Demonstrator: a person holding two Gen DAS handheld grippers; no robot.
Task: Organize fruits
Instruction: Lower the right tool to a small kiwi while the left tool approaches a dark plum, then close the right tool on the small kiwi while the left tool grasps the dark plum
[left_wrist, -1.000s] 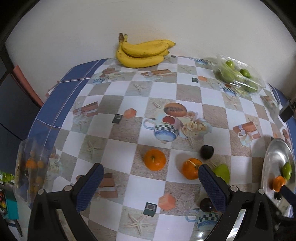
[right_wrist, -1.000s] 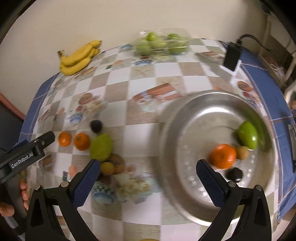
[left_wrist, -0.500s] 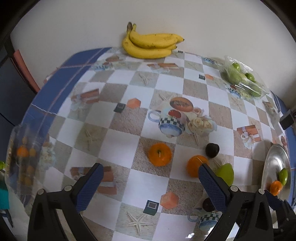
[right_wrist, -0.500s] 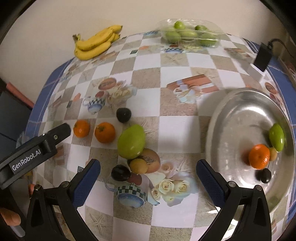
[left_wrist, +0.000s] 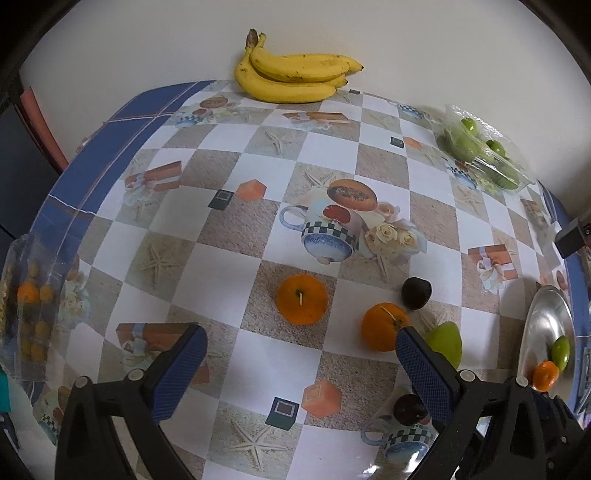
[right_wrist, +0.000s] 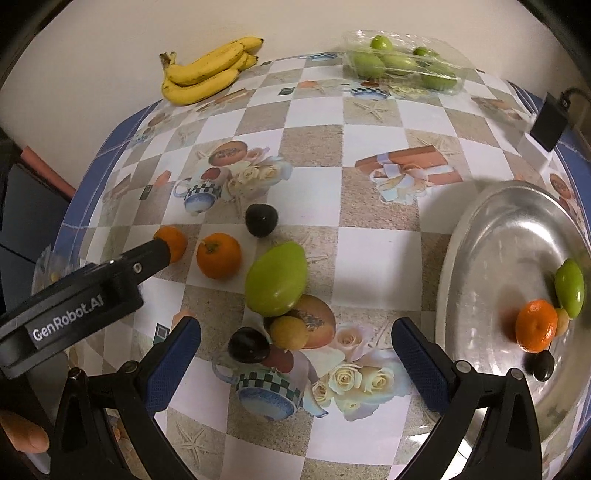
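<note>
Right hand-held gripper (right_wrist: 295, 354) shifted leftward, green mango (right_wrist: 276, 283) ahead

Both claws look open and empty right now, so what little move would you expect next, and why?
Probably the right gripper eases down onto the small yellow fruit directly between its open fingers. Several fruits already lie on the metal tray, so loose ones likely follow.
</note>
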